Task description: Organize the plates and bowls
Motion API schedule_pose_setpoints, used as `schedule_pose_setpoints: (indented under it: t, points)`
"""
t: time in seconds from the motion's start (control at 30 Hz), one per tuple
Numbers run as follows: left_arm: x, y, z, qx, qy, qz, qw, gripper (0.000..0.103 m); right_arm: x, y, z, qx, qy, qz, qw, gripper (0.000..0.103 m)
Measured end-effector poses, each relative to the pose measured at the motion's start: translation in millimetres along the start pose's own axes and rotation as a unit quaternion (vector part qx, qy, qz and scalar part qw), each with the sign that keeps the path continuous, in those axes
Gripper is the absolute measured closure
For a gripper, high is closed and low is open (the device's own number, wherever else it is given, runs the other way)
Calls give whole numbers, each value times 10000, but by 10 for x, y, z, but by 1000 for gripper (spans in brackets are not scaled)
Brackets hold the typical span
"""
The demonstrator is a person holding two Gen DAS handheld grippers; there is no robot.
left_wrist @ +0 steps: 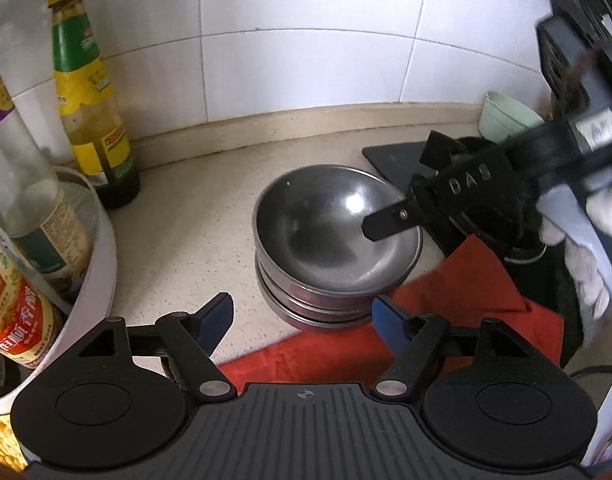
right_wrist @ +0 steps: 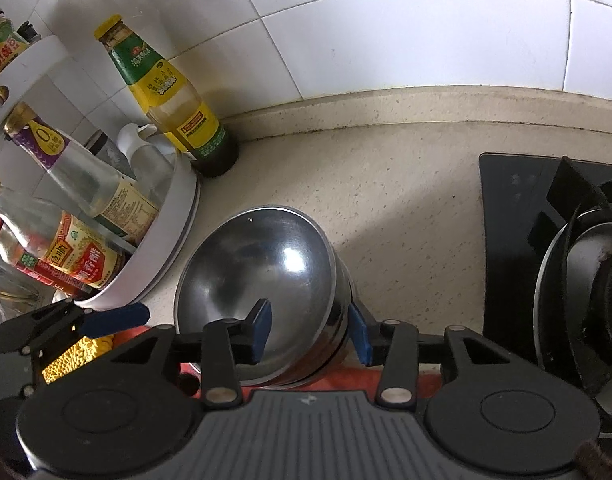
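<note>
Right claw [right_wrist: 310,330] astride upright steel bowl stack's [right_wrist: 261,276] rim, mouths upward.

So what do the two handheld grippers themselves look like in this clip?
Both are black, with ribbed grey bodies, round black discs at each side, silver pivot pins and linkage arms ending in blue finger pads. The left gripper matches the right gripper. Seen from the left wrist, the right one carries raised "DAS" lettering, and a white glove holds it.
</note>
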State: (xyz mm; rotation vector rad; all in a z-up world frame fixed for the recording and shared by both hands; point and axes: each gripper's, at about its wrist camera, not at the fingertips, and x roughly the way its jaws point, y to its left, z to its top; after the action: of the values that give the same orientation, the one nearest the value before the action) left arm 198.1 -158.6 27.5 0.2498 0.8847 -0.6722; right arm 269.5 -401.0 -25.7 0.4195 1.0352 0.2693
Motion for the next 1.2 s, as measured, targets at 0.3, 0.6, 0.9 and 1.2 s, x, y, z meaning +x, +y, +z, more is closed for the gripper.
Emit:
schedule_pose_setpoints:
  t: [0.3, 0.6, 0.9, 1.2]
  points:
    - [74, -19, -52, 245, 77, 24, 9997, 19, 80, -14, 4, 142, 90, 66, 9998, 59]
    - [266, 9, -82, 384, 325, -126, 9987, 19, 140, -33, 1, 262, 144, 46, 9995, 57]
    - [461, -44, -54, 599, 512, -310, 9964, 18, 216, -100, 23, 426, 257, 50, 9987, 56]
    - [699, -59, 44, 825, 624, -471, 9935, 12, 356, -246, 53, 666, 359, 81, 9971, 55]
